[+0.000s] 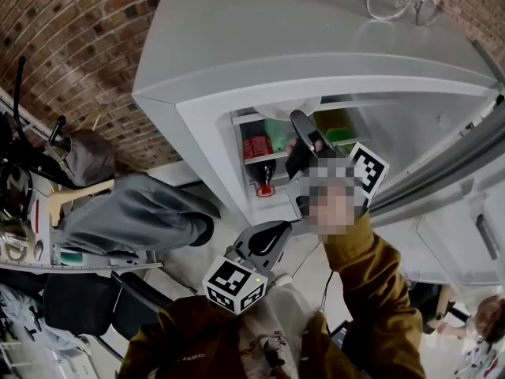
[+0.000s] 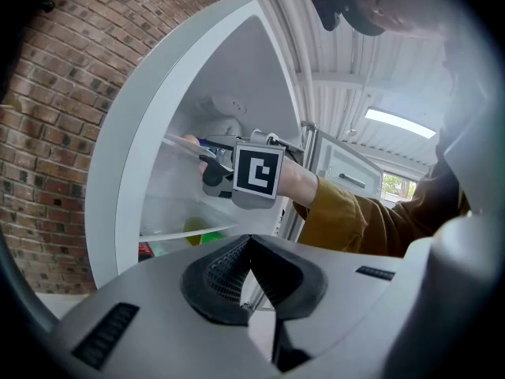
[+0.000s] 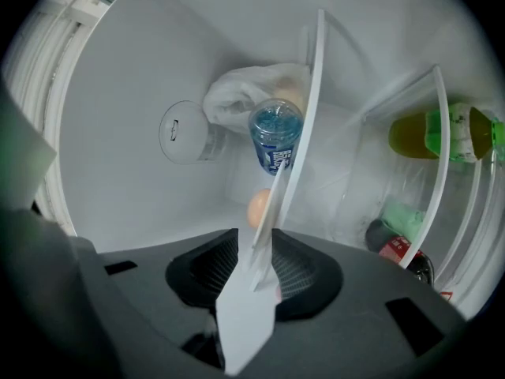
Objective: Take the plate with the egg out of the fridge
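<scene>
The plate [image 3: 245, 314] runs edge-on between the jaws of your right gripper [image 3: 256, 247], its near rim well inside them; the egg [image 3: 258, 209] sits on it just beyond the jaw tips, loose as far as I can tell; both are inside the fridge [image 1: 276, 30], on the shelf [image 3: 312, 77] that carries on from the jaws towards the back wall. Those jaws stand wide apart with a gap on either side of the rim, so nothing is pinched yet; a blue-capped bottle [image 3: 276, 136] lies farther ahead of the jaws, past the egg.

I'd expect the plate to be stiff, thin and smooth, likely cold and a little slick; light, but held by one edge it will want to droop away from the jaws. The egg is the fragile part and will roll at any tilt. Take hold on this near rim, as deep as the pads allow and short of the egg; close firmly, then keep the plate flat as it comes off the shelf.

Your left gripper [image 2: 249, 243] hangs outside the fridge, jaws closed on nothing.
</scene>
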`<move>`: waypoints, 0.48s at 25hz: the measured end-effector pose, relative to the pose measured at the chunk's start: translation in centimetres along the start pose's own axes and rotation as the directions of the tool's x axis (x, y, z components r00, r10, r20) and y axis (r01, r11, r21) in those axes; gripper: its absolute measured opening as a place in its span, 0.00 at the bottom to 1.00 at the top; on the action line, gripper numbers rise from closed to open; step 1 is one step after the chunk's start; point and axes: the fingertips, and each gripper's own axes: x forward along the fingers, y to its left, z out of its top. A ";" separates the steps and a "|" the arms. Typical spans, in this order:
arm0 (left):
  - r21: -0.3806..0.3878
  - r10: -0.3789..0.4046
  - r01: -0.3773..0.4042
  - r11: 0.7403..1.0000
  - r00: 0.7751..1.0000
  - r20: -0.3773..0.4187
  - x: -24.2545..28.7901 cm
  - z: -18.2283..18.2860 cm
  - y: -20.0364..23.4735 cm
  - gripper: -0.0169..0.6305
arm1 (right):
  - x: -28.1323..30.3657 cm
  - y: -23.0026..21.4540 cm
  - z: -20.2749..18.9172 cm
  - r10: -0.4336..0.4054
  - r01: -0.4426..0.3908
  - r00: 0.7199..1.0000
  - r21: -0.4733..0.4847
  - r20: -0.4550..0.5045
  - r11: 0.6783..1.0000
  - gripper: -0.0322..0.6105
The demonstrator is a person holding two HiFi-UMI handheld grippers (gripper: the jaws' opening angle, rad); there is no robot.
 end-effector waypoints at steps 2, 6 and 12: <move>-0.002 0.003 -0.003 1.000 1.000 -0.001 0.0 0.0 0.1 0.04 | 0.2 0.0 0.0 0.000 0.000 1.000 0.021 0.001 1.000 0.23; -0.004 0.009 -0.009 1.000 1.000 0.001 -0.1 0.1 0.4 0.04 | 0.5 0.1 0.0 0.005 -0.005 1.000 0.041 0.000 0.999 0.23; -0.006 0.016 -0.016 1.000 1.000 0.003 -0.3 0.1 0.8 0.04 | 0.9 -0.2 -0.1 0.008 -0.009 1.000 0.104 0.009 0.995 0.23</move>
